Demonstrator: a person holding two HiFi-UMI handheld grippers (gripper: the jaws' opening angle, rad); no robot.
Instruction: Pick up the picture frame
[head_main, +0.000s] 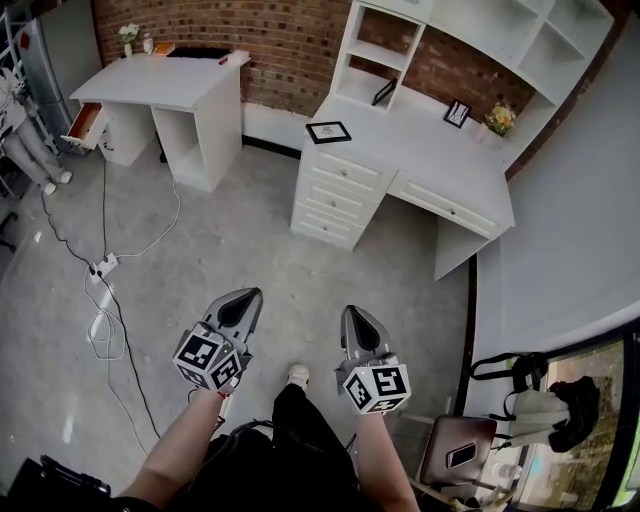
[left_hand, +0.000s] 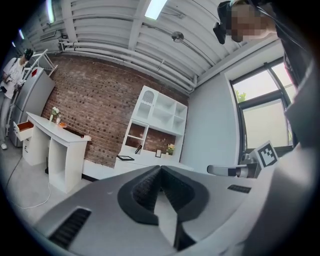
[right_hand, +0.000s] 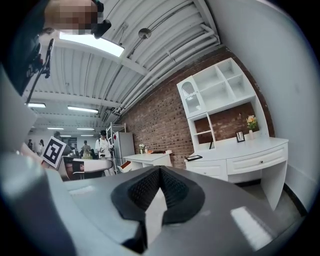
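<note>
Nearest the head camera, the person's forearms reach out over the grey floor. The left claw and the right claw both point toward the white desk against the brick wall. Each claw's own view shows its dark pads meeting at the tips with nothing between them, so both are closed and empty. The picture frame that seems the likeliest target lies flat at the desk's near left corner, above the drawer stack, well apart from both claws with open floor between. It sits ahead, between the lines of the two claws and a little closer to the right one's, so the right hand looks marginally better placed. Its long axis runs roughly across the head view, along the desk's edge. A leaning frame in the shelf and a standing frame near the flowers lie further back, so which is meant cannot be settled. Only the head view shows the flat frame's face. In the left gripper view the picture frame and in the right gripper view the same frame appear as a thin dark slab, nearly edge-on.
</note>
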